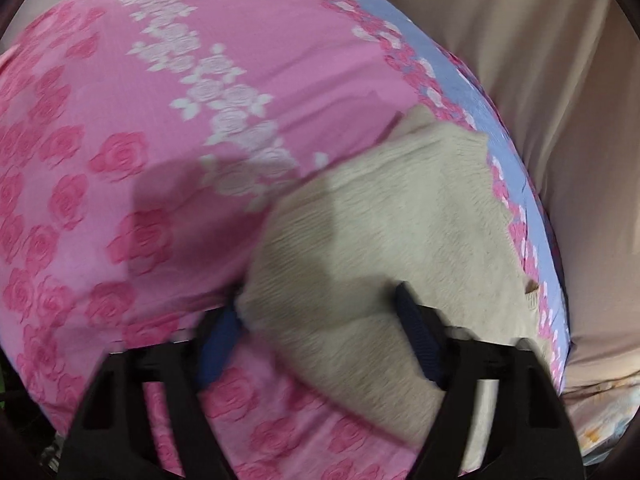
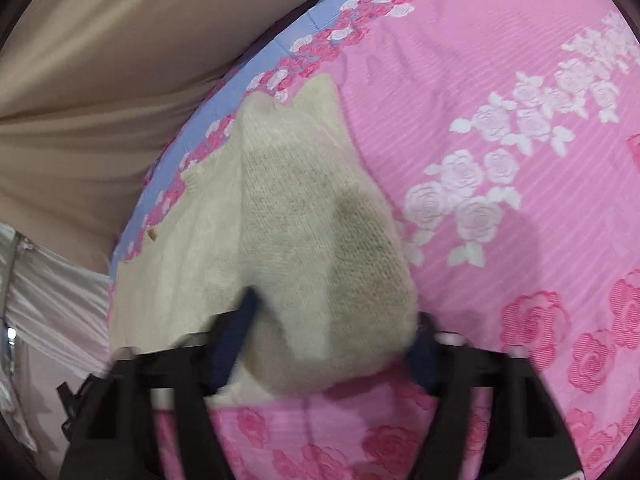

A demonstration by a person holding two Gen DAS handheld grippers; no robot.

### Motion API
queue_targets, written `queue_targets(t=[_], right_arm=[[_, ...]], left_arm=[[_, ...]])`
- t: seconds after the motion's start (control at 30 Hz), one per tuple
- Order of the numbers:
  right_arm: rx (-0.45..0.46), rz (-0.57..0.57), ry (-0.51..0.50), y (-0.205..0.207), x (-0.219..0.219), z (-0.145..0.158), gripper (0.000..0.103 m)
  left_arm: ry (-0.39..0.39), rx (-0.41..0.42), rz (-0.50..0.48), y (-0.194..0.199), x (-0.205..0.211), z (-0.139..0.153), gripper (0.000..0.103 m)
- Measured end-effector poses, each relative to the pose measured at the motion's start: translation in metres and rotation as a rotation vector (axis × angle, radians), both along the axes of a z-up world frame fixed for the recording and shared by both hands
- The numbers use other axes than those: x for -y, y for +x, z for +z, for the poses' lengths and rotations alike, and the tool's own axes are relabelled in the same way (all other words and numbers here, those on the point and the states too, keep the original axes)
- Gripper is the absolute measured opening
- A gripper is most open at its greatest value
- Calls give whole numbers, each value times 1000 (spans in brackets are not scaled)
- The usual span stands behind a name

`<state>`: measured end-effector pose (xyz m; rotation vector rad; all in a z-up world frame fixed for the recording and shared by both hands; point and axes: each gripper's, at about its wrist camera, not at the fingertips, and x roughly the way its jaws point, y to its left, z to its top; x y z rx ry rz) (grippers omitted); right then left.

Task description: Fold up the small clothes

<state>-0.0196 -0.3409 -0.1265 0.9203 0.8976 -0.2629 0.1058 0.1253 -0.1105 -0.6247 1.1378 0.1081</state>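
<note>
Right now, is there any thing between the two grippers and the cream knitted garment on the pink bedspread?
No. In each wrist view the cream garment already sits between the fingers of the left gripper and the right gripper. Nothing else lies on the pink bedspread around it.

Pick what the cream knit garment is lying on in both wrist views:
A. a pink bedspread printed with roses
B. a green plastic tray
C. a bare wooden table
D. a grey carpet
A: the cream knit garment rests on the pink rose-print bedspread, near its blue edge band.
</note>
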Motion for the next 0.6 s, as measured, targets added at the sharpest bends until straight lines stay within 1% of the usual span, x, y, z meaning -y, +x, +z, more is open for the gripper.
queue_targets(t=[0.03, 0.07, 0.1, 0.17, 0.23, 0.3, 0.37, 0.43, 0.47, 0.53, 0.57, 0.6], right_arm=[[15, -6, -11, 1, 0, 5, 22], [28, 6, -49, 2, -2, 17, 20], [38, 16, -78, 0, -4, 27, 20], [70, 37, -124, -5, -1, 53, 18], [75, 72, -168, -15, 3, 74, 17], [54, 102, -219, -32, 3, 87, 17], [1, 126, -246, -56, 5, 91, 17], [-57, 137, -252, -82, 6, 79, 19], [-101, 152, -254, -96, 5, 65, 23], [-213, 185, -267, -113, 4, 31, 26], [-273, 178, -299, -119, 4, 17, 29], [-273, 166, -303, -122, 6, 16, 31]], left_arm=[[29, -7, -23, 5, 5, 2, 39], [37, -5, -28, 6, 4, 5, 28], [37, 4, -32, 6, 4, 11, 23], [21, 31, -45, -1, 2, 29, 21], [20, 48, -76, -11, 3, 44, 21], [15, 36, -115, -27, 5, 53, 20], [12, -5, -146, -47, 6, 52, 20], [24, -48, -172, -68, 8, 44, 21], [47, -79, -187, -82, 10, 34, 21], [85, -126, -193, -97, 13, 14, 23], [87, -131, -186, -99, 14, 9, 27], [95, -119, -172, -101, 14, 11, 28]])
